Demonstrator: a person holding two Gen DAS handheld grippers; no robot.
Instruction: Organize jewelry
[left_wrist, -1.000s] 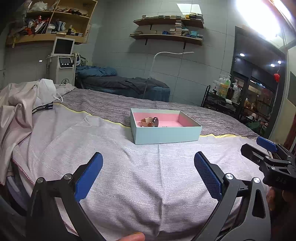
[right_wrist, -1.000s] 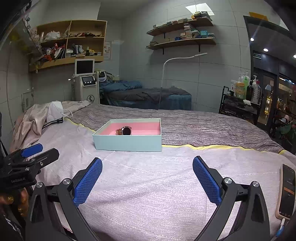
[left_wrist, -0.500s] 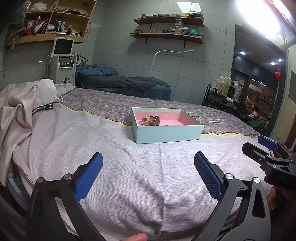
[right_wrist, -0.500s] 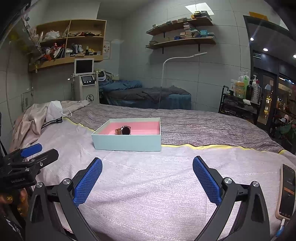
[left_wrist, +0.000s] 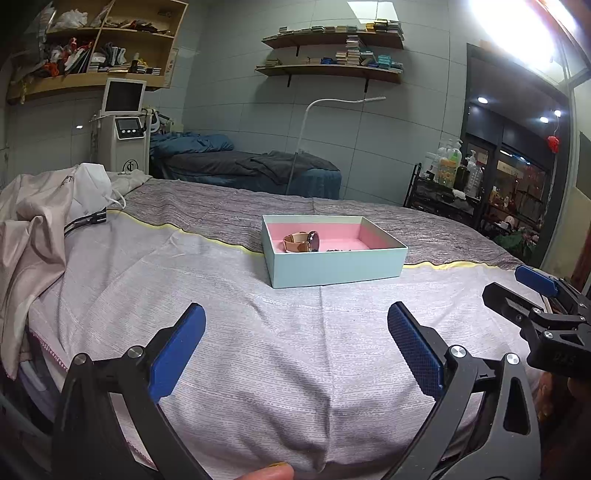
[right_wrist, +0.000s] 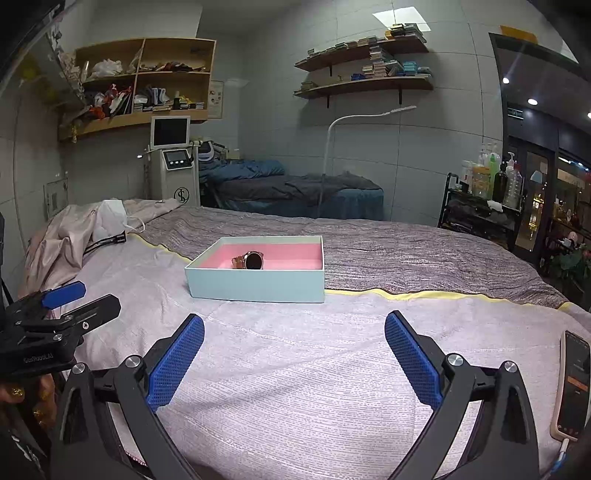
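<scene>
A pale teal box (left_wrist: 334, 266) (right_wrist: 255, 284) with a pink lining sits on the bed, well ahead of both grippers. Inside it lies a watch (left_wrist: 303, 242) (right_wrist: 249, 260) with a tan strap and dark face, and a thin dark chain (left_wrist: 338, 250) lies beside it in the left wrist view. My left gripper (left_wrist: 295, 321) is open and empty, low over the near part of the bed. My right gripper (right_wrist: 293, 334) is also open and empty, to the right of the left one at about the same distance from the box.
The bed (left_wrist: 258, 332) is covered by a light grey cloth with a darker striped blanket (right_wrist: 406, 254) behind the box. Crumpled beige fabric (left_wrist: 33, 221) and a black cable lie at the left. A phone (right_wrist: 572, 384) lies at the right edge.
The left wrist view has shifted slightly, so the box sits a little further right in it. Both grippers stay open and nothing else has moved.
</scene>
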